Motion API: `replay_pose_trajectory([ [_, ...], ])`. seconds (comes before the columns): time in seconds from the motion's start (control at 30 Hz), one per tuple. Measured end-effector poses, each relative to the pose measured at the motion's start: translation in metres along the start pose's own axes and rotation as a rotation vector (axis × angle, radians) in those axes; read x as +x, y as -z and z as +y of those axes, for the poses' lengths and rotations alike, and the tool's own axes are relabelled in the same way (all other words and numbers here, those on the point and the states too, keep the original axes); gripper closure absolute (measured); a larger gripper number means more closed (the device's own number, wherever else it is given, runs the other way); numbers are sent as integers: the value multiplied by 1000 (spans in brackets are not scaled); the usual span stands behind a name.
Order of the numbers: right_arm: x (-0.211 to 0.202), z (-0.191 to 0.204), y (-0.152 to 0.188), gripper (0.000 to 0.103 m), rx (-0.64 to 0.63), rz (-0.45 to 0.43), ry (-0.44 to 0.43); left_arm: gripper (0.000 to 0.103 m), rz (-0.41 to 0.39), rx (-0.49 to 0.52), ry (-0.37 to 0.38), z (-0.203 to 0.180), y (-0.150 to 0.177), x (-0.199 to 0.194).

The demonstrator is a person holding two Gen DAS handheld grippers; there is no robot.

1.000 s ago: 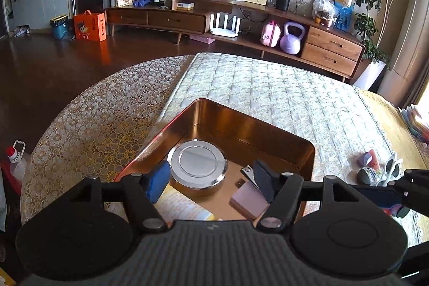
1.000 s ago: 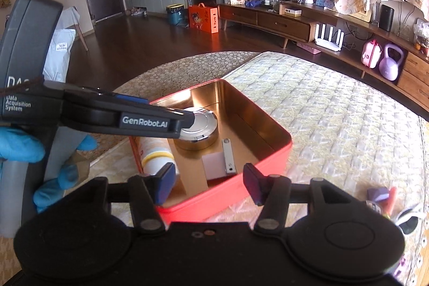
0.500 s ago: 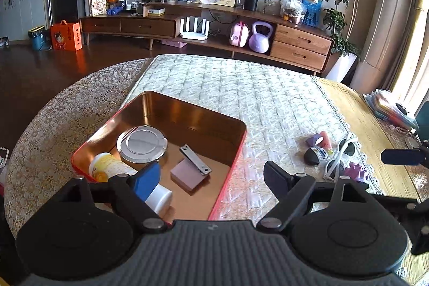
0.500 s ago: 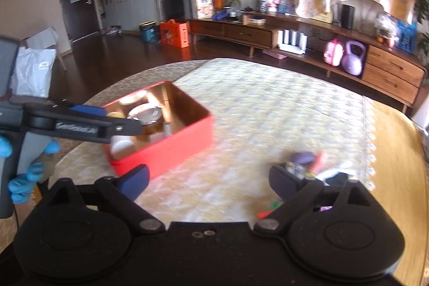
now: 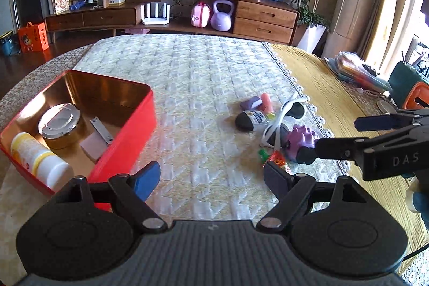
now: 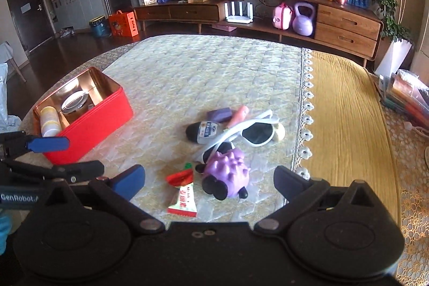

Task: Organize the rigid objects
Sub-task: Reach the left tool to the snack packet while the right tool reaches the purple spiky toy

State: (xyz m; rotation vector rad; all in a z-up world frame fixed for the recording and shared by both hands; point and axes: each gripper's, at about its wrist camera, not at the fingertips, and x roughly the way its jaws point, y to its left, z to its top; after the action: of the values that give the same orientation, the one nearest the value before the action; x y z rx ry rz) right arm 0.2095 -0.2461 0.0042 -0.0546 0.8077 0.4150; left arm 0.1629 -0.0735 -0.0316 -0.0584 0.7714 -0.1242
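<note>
The purple toy is framed just beyond the wide-open, empty right claw; the left claw, likewise agape, lies farther.

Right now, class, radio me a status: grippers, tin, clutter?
Both grippers, left and right, open, empty. Red tin holds four items. Pile with sunglasses and purple toy unsorted. Nothing blocking.

"DAS" on right gripper, "GenRobot" on left gripper
</note>
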Motion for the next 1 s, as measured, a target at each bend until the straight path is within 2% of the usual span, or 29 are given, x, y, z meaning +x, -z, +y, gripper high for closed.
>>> replay_pose_trajectory([
  [0.3,26,-22,0,1,83,61,-14,19,55,41,32,-42,13,37],
  [0.67,52,-26,-1,1,101,102,-25,19,86,35,38,-65,14,74],
  [0.87,64,-27,-1,6,105,121,-22,19,76,79,20,-74,14,84],
  [1.0,68,-27,1,15,99,129,-22,21,71,107,25,-80,13,87],
])
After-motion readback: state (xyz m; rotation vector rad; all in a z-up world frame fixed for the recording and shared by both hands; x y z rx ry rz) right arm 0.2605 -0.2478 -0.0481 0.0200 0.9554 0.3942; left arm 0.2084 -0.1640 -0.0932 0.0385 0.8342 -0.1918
